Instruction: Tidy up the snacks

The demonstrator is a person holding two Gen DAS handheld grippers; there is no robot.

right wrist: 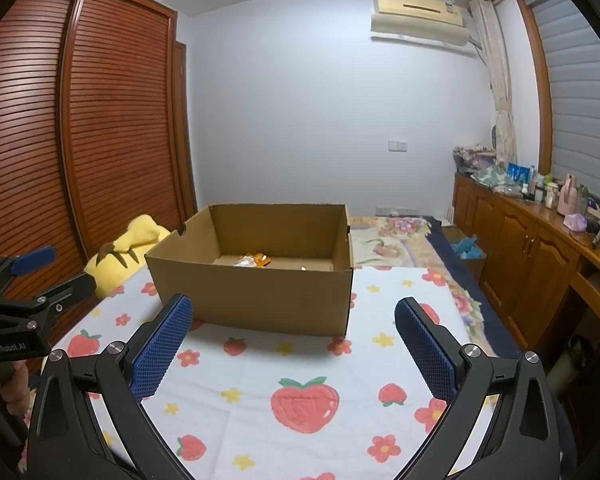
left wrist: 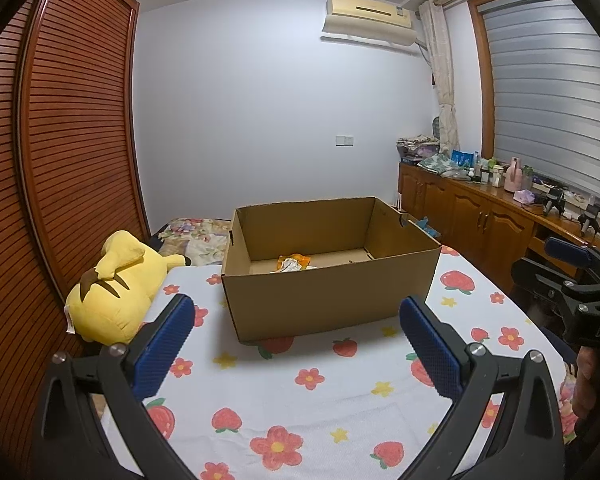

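An open cardboard box stands on a white cloth printed with strawberries and flowers; it also shows in the right wrist view. An orange and silver snack packet lies on the box floor, also visible in the right wrist view. My left gripper is open and empty, held in front of the box. My right gripper is open and empty, also in front of the box. The right gripper shows at the right edge of the left wrist view; the left gripper shows at the left edge of the right wrist view.
A yellow plush toy lies left of the box against a slatted wooden wardrobe. A wooden cabinet with bottles and clutter runs along the right under the window. A floral bedspread lies behind the box.
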